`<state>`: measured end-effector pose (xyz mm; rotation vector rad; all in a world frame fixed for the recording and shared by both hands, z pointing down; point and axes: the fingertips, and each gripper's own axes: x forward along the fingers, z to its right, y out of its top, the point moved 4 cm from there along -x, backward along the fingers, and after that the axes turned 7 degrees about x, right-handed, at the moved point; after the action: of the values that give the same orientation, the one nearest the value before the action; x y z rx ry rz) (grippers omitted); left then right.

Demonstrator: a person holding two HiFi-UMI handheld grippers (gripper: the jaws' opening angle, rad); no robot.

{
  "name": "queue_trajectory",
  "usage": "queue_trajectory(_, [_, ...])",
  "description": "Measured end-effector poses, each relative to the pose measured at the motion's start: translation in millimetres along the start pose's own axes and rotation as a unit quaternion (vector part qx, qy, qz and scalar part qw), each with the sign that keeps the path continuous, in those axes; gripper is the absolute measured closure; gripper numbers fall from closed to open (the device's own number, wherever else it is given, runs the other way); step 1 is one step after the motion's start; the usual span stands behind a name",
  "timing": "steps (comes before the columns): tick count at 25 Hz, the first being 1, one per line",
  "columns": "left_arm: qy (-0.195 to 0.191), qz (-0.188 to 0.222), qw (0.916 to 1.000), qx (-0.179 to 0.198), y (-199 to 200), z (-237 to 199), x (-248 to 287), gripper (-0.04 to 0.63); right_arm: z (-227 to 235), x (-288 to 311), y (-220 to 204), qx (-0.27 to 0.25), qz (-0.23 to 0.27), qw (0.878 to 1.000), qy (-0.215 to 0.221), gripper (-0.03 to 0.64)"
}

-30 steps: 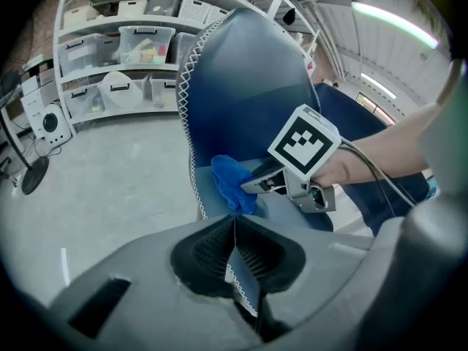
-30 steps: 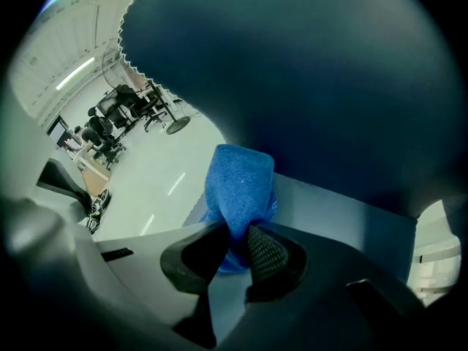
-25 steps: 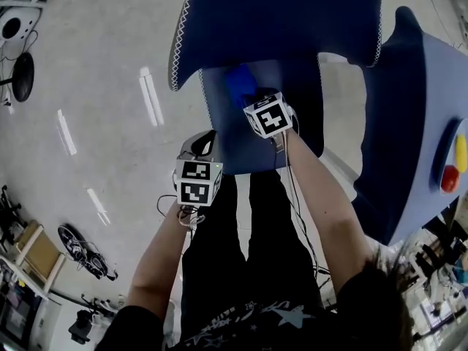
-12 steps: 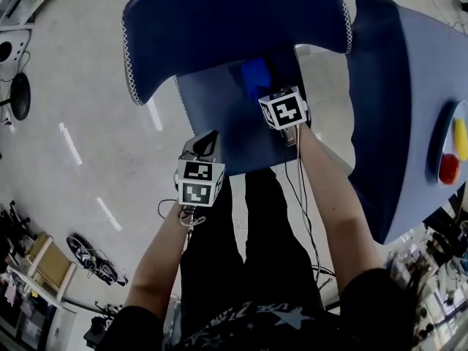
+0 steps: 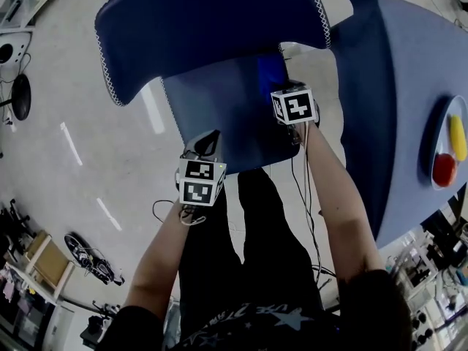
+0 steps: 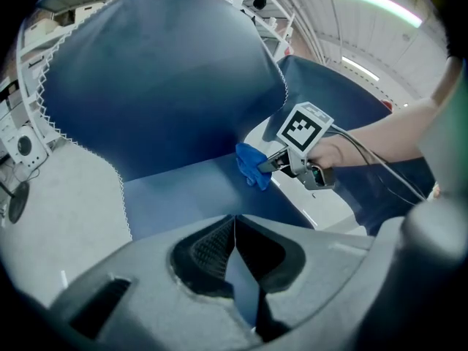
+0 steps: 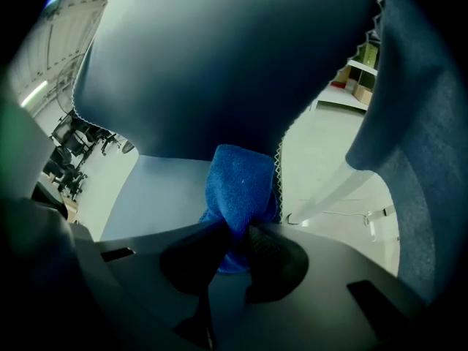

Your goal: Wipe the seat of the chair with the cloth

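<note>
I am seeing one chair, one cloth, two grippers and one plate.

The cloth (image 7: 241, 185) is bright blue and fluffy, like a small towel, and it is bunched into a thick fold. The right gripper (image 7: 234, 243) is squeezing its near end, so the jaws are closing tightly on the fabric and the rest is sticking out in front of them. The cloth is lying at the far right part of the dark blue seat (image 5: 219, 115), just beside the seat's stitched edge and close under the backrest (image 5: 205, 28). It seems to be touching the seat surface.

The left gripper (image 6: 234, 247) is holding nothing. Its two jaws are meeting at the tips, with only the seat showing beyond them. It is hovering over the near left corner of the seat, well apart from the cloth.

On the person's right a table (image 5: 395, 86) under a blue cover is standing beside the chair. The plate (image 5: 430, 141) is sitting on it and is holding two things: one yellow piece (image 5: 457, 136) and one red round piece (image 5: 444, 168), lying near each other.
</note>
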<state>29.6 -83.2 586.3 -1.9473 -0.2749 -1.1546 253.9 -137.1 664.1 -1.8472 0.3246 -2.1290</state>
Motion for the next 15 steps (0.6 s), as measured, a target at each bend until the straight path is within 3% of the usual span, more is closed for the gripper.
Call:
queue_trajectory(8, [0.031, 0.016, 0.9990, -0.027, 2.9, 22.9, 4.4, 0.574, 34.5, -4.7, -7.8, 0.008, -0.009, 1.000, -0.003, 0.549])
queue_trajectory(15, [0.063, 0.032, 0.9931, -0.094, -8.6, 9.4, -23.7, 0.574, 6.0, -17.5, 7.0, 0.007, -0.005, 1.000, 0.014, 0.550])
